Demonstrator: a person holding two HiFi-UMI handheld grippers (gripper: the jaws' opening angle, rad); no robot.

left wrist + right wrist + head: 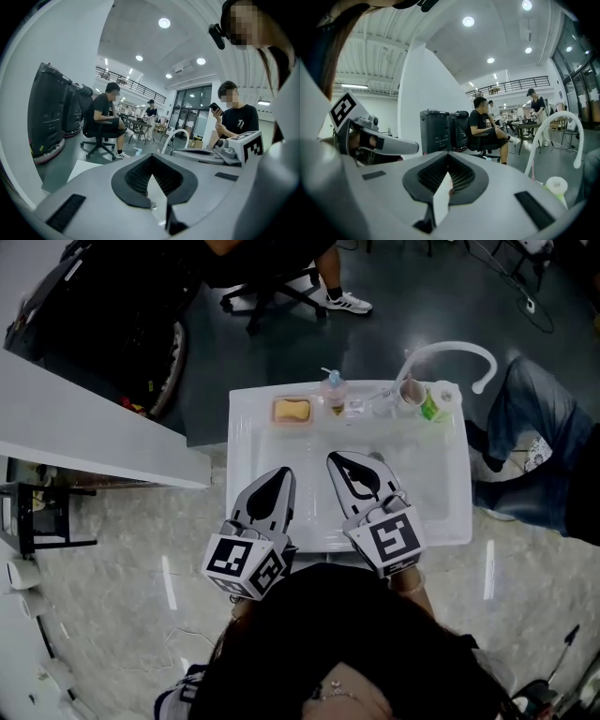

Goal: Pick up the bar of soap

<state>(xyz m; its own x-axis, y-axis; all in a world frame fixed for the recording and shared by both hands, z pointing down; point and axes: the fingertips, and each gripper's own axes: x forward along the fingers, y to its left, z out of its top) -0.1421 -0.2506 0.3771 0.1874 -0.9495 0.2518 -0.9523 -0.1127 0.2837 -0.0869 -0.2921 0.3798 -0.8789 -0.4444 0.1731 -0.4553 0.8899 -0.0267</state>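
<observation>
— Marbled flooring is seen in the head view, with a white sink (242, 456) set on it. Where is the bar of soap (292, 410) found?
— On a pink dish (276, 419) at the sink's far rim, left of a small bottle (334, 390). The left gripper (283, 472) and right gripper (336, 459) are held over the basin, well apart from it.
— And in the left gripper view?
— Its jaws are closed tip to tip and nothing is held; a seated person (104, 119) is seen beyond.
— And in the right gripper view?
— Those jaws are likewise closed and empty, and a white curved faucet (534, 154) is seen at right.
</observation>
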